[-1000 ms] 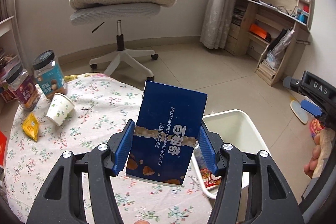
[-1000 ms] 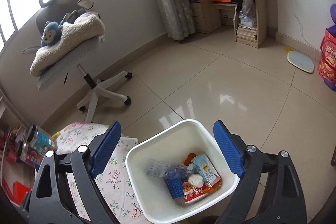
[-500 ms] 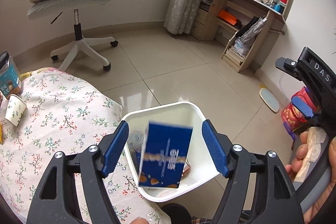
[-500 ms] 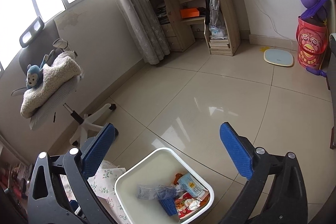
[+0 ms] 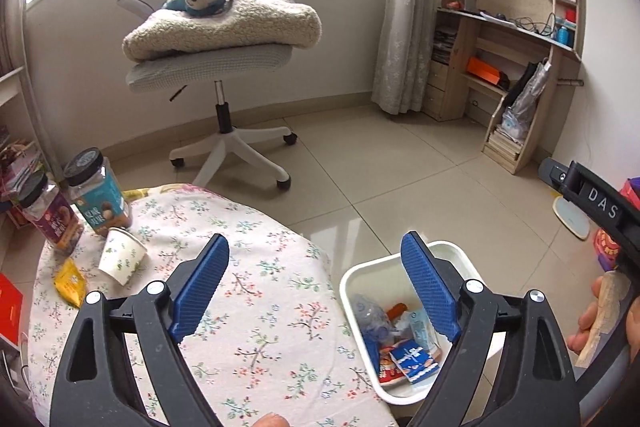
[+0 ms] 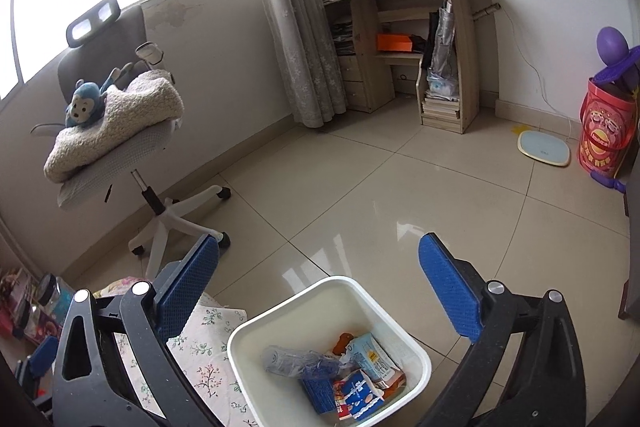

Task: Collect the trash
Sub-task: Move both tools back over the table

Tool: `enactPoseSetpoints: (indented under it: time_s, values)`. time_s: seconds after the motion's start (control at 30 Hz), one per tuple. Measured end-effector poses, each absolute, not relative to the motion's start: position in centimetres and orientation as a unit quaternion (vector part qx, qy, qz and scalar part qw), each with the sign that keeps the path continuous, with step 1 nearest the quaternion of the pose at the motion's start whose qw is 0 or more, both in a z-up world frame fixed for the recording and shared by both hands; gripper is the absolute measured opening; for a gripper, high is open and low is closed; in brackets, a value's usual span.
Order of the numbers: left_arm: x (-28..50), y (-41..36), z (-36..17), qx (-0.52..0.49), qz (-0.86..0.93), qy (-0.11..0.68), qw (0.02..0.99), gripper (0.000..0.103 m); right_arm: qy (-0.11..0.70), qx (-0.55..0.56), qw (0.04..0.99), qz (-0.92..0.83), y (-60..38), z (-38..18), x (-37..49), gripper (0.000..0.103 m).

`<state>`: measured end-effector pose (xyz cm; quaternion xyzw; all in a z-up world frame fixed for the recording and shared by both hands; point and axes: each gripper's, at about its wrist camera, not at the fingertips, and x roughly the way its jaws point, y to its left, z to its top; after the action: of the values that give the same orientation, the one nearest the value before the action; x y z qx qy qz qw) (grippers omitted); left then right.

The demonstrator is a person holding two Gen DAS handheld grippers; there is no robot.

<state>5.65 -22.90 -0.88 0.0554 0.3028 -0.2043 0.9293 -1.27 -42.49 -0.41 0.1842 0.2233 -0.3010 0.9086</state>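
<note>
Holding wrappers and a blue box, white bin [image 5: 468,259] sits below both grippers' wide, empty fingers [image 5: 428,283].

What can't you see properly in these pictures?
- Bottom of the white bin: both views, the piled trash covers it, and the left gripper finger hides part in the left view.
- Purple-label jar: left view, writing too small to read; in the right view the right gripper finger blocks most of the table.
- Red box: left view, cut off by the picture's edge.
- Yellow packet: left view, print too small.
</note>
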Motion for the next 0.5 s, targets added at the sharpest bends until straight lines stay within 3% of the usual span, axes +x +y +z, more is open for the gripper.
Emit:
enactPoseSetpoints:
  time_s: [0.5]
  values:
    - [10.0, -11.8, -1.6, 0.008, -0.095, 0.316, 0.944, 0.087, 0.269, 0.089, 0.931, -0.23, -30.9, -1.8, 5.6, 0.096]
